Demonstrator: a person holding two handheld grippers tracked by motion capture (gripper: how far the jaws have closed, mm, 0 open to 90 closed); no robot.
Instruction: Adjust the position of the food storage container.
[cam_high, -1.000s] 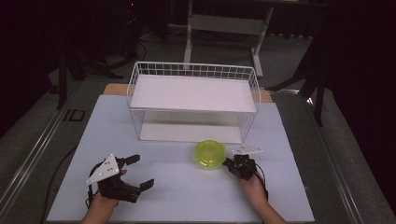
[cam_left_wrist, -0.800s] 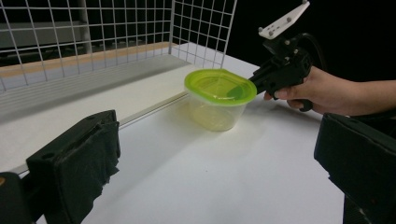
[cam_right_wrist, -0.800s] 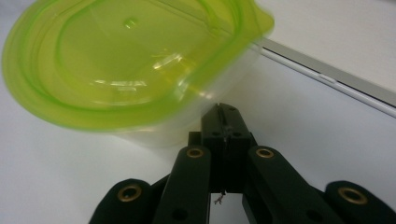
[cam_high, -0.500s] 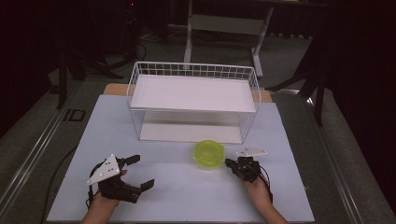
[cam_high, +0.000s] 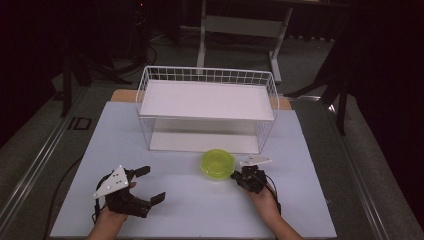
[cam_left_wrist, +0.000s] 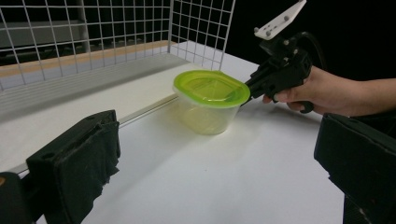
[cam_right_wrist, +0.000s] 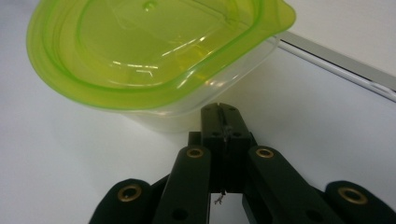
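The green-lidded tub sits on the tabletop just in front of the wire basket, the right claw pressed together right beside it, while the left claw, spread apart, hangs well off.

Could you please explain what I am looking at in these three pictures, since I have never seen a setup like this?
A person at a table holds a hand-operated two-jaw gripper in each hand. The high view looks down from above; the other two pictures come from cameras riding on each gripper. On the table stand a white wire basket and a lidded green container. The left gripper is open, holding nothing. The right gripper has its jaws shut, their tips at the container's rim; nothing is lifted.
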